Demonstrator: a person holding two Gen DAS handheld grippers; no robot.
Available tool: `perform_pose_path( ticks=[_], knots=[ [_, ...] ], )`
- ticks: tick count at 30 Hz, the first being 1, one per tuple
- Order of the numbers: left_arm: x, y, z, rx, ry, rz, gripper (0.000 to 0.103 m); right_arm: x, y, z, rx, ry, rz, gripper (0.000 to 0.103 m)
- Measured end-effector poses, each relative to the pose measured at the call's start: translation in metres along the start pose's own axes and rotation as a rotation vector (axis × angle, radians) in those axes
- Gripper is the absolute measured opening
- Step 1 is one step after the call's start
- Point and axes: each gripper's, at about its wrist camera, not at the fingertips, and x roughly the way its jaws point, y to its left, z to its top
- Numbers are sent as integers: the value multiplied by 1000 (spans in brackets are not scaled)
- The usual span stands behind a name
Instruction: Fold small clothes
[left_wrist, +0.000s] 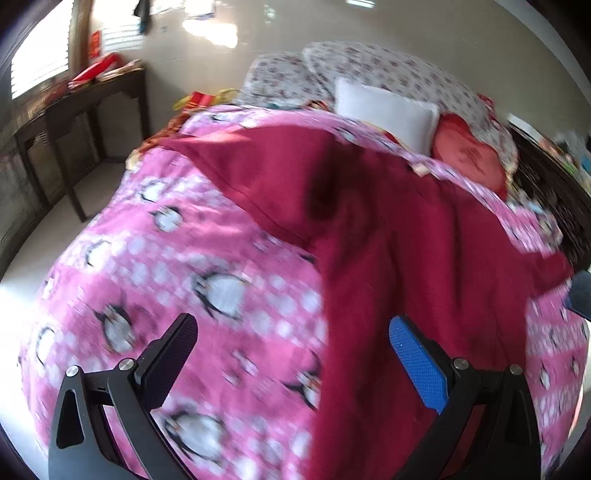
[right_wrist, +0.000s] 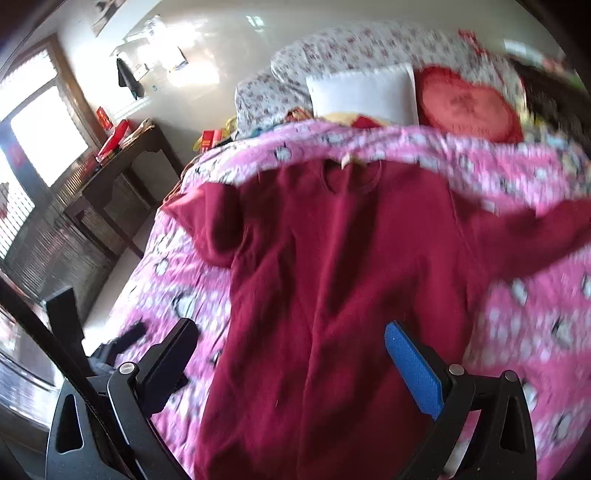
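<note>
Your left tongs (left_wrist: 293, 345) are spread wide with nothing between the fingers, hanging above the bed (left_wrist: 110, 258) near its foot edge. The black finger (left_wrist: 173, 350) sits over the pink penguin-print blanket (left_wrist: 207, 258), and the blue-padded finger (left_wrist: 415, 360) sits over the dark red garment (left_wrist: 369, 229). From your left wrist view, that garment lies spread on the blanket, running from the foot edge up toward the pillows, with one sleeve (left_wrist: 229, 155) stretched out toward the bed's left edge.

Your right tongs (right_wrist: 291, 350) are also released, fingers wide apart and holding nothing. Both fingers straddle the lower part of the dark red garment (right_wrist: 332, 258): the black one (right_wrist: 173, 354) is over the blanket (right_wrist: 535, 314) at the garment's left side, the blue one (right_wrist: 410, 365) over its right side. In this view the garment lies flat, neckline (right_wrist: 351, 166) toward the head of the bed, one sleeve (right_wrist: 207, 218) bunched and folded at the left, the other (right_wrist: 535, 232) reaching toward the right edge. Whether either pair of tongs touches the fabric cannot be told; both frames are blurred.

At the head of the bed you have a white pillow (right_wrist: 364, 92), a red heart-shaped cushion (right_wrist: 469, 107) beside it, and floral bedding (right_wrist: 332, 48) behind. A dark wooden side table (right_wrist: 122, 177) carrying red boxes (right_wrist: 112, 142) stands off the bed's left edge, near a window (right_wrist: 44, 136).
</note>
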Motion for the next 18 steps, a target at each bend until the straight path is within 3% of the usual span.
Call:
perform_pose_path(
  ticks=[3,8,14,18],
  knots=[
    [10,31,23,-48,-9,43,103,14,15,13,-61,-21,-26,103],
    [44,82,57,-186,50,52,103,60,36,31,-158,11,-40,103],
    [95,120,85,-273,111,68,103,117,55,43,-248,7,-62,103],
    [126,141,104,-388,122,56,103,146,47,50,-211,13,-56,101]
  ],
)
